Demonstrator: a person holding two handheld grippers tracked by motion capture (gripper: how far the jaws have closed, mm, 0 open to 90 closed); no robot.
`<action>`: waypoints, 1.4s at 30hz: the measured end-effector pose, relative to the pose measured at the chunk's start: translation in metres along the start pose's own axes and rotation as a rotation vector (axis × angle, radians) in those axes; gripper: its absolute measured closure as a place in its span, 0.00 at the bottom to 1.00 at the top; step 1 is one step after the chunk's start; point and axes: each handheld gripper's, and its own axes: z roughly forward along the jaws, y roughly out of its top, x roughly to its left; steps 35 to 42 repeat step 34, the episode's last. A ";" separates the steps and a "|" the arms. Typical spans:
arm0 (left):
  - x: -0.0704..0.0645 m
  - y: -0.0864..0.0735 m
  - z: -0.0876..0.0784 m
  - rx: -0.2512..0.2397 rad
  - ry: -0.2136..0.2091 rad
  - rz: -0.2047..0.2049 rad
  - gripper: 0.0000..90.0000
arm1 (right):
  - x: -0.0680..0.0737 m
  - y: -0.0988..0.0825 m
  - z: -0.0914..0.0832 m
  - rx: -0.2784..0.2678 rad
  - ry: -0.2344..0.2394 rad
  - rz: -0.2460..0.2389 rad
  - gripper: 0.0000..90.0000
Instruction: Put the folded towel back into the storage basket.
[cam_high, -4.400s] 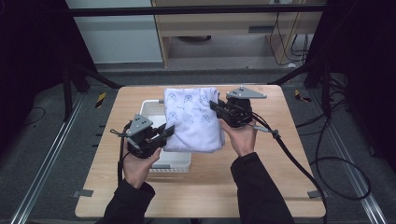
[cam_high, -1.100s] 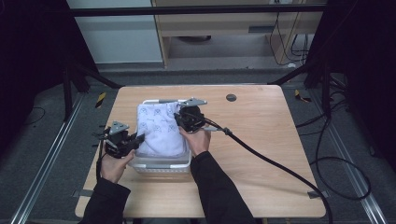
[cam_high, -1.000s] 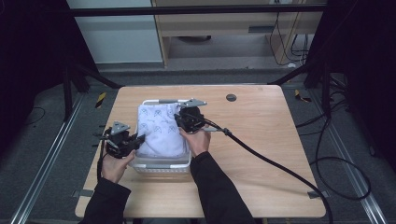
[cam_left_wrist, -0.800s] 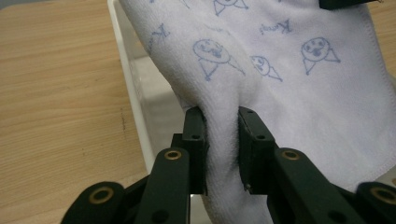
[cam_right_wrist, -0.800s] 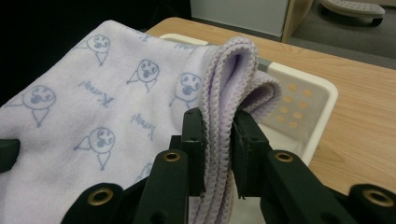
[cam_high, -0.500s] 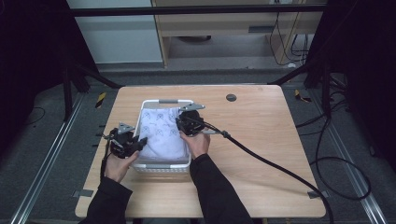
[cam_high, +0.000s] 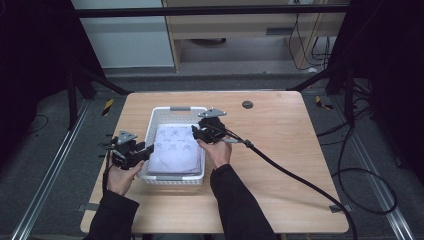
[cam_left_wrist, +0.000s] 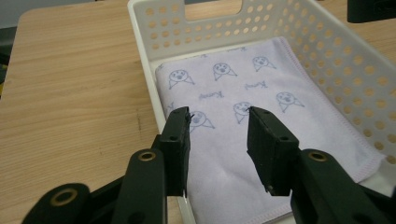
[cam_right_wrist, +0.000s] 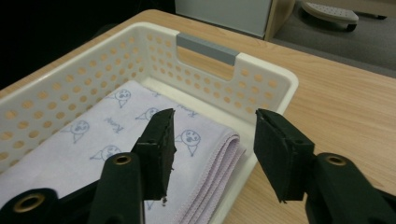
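Observation:
A folded lilac cloth (cam_high: 176, 147) printed with small blue faces lies flat inside a white perforated basket (cam_high: 165, 111). My left gripper (cam_high: 149, 150) sits at the basket's near left wall. In the left gripper view its jaws (cam_left_wrist: 218, 114) have just been opening and stand apart above the cloth (cam_left_wrist: 243, 84), gripping nothing. My right gripper (cam_high: 195, 134) is over the basket's right side. Its jaws (cam_right_wrist: 215, 116) have also just been opening and hang above the cloth's folded edge (cam_right_wrist: 93, 140) by the basket wall (cam_right_wrist: 70, 88), with nothing between the pads.
The basket stands left of centre on a wooden table (cam_high: 300, 130). A small dark round grommet (cam_high: 247, 104) sits at the back of the table. A thick black cable (cam_high: 300, 175) trails from the right gripper across the table to the floor at the right.
The cloth, held up between both grippers over the basket a second ago, now lies flat inside it. Both grippers have opened and let it go.

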 end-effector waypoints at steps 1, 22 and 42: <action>0.000 0.000 0.000 0.000 0.000 0.000 0.65 | 0.000 0.000 0.000 0.000 0.000 0.000 0.52; 0.013 -0.005 -0.031 -0.076 -0.048 0.031 0.51 | -0.067 -0.017 -0.087 -0.073 0.023 0.042 0.26; 0.028 -0.014 -0.029 -0.068 -0.024 0.027 0.40 | -0.118 -0.075 -0.135 -0.067 0.000 0.084 0.19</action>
